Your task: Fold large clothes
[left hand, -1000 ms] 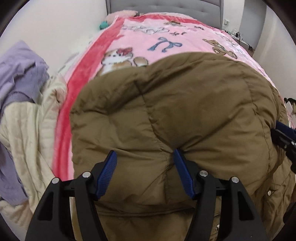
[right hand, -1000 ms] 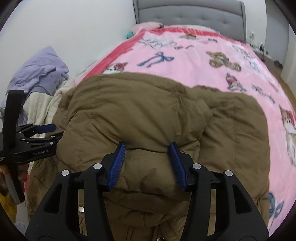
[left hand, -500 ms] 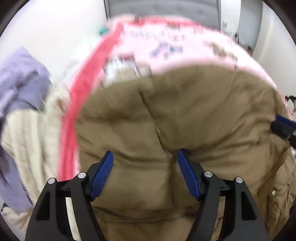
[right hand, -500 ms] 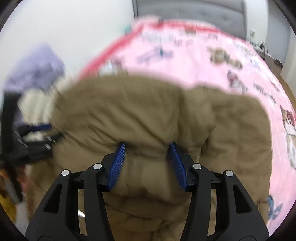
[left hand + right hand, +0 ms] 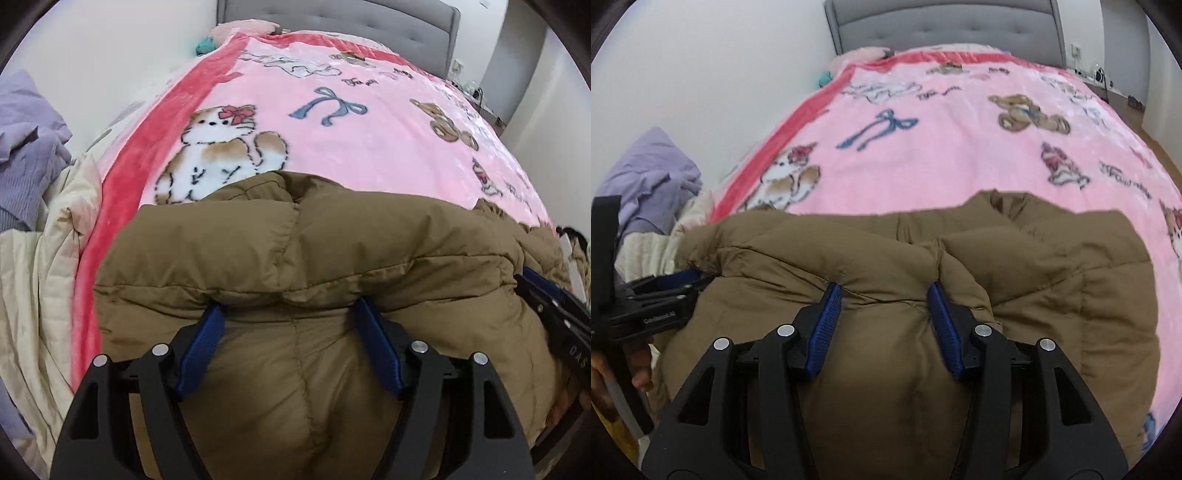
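While both views show the jacket, only the right shows a hand.

The left hand-held gripper points steeply down, its jaws just widened, fabric bulging between them. The right hand-held gripper tilts down too, jaws pinching a fold.

Little lettering, hardly any of it readable

The pink blanket carries cursive script too blurred to read; the right gripper shows "DAS" on its side; the left gripper bears an unreadable white word.
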